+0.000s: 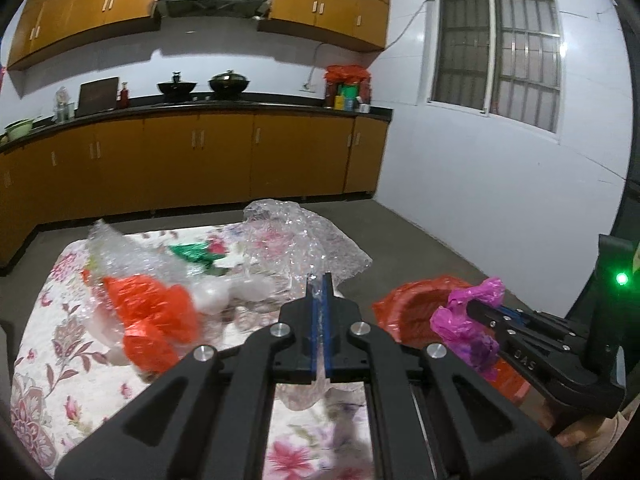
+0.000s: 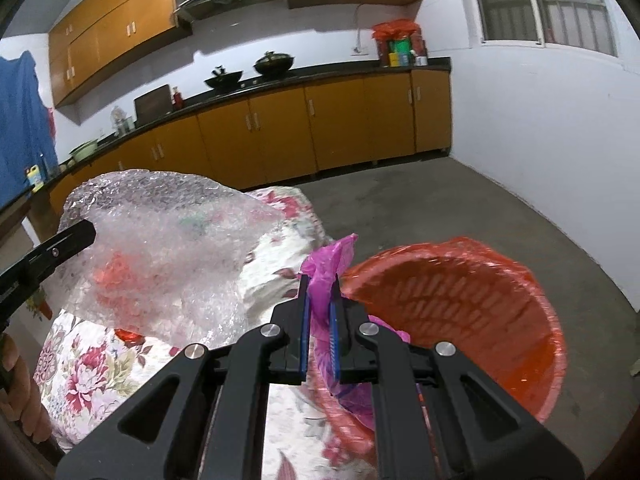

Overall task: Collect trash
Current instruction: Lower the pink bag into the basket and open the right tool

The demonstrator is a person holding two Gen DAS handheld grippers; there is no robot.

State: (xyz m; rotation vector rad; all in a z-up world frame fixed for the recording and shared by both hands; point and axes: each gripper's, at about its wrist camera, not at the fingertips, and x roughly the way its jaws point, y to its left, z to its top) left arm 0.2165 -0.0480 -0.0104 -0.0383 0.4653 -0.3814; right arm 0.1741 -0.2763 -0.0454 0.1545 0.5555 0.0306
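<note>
My left gripper (image 1: 320, 284) is shut on a sheet of clear bubble wrap (image 1: 296, 240) and holds it above the flowered tablecloth (image 1: 60, 340); the wrap also shows in the right wrist view (image 2: 160, 248). My right gripper (image 2: 320, 280) is shut on a crumpled magenta plastic bag (image 2: 332, 256) at the near rim of a red basket lined with a red bag (image 2: 460, 300). The magenta bag (image 1: 468, 312) and basket (image 1: 412, 304) also show at the right in the left wrist view. Red plastic (image 1: 152, 312), green foil (image 1: 192, 252) and white scraps (image 1: 216, 296) lie on the table.
The basket stands on the grey concrete floor (image 2: 440, 208) beside the table's right edge. Orange cabinets and a dark counter with woks (image 1: 200, 84) run along the far wall. A white wall with a barred window (image 1: 496, 48) is on the right.
</note>
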